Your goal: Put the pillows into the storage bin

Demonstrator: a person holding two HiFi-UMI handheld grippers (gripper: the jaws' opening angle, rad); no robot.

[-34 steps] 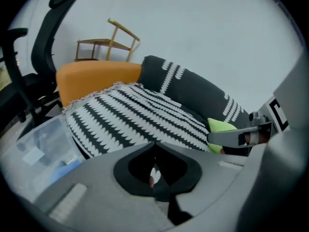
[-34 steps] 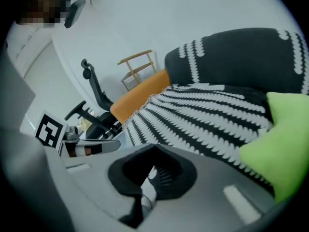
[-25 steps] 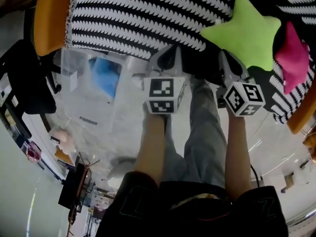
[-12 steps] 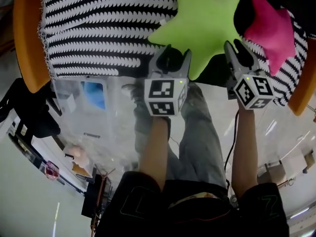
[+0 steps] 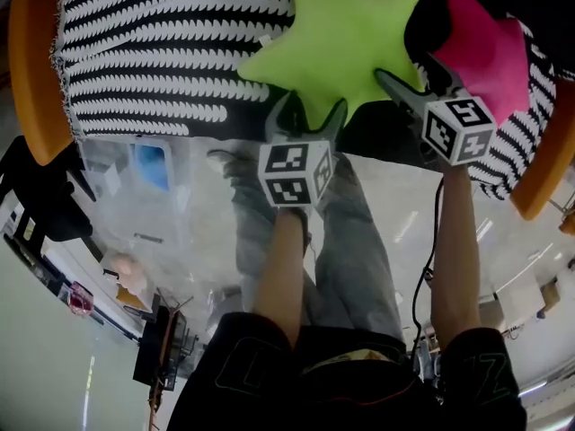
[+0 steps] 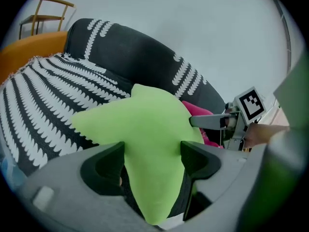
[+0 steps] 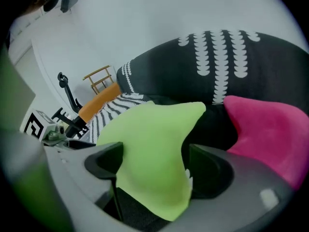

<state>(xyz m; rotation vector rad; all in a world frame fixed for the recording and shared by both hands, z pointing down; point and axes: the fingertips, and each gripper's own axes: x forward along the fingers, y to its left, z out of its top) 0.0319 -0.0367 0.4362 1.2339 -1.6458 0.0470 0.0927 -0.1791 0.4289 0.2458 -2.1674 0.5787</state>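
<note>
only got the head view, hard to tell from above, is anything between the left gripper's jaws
observer: yes, the left gripper has one arm of the green star pillow between its jaws, which are opening.
operator: and the right one, is it on the pink pillow
observer: no, the right gripper straddles another arm of the same green pillow, and its jaws are opening too; the pink pillow lies beside it, outside the jaws.
</note>
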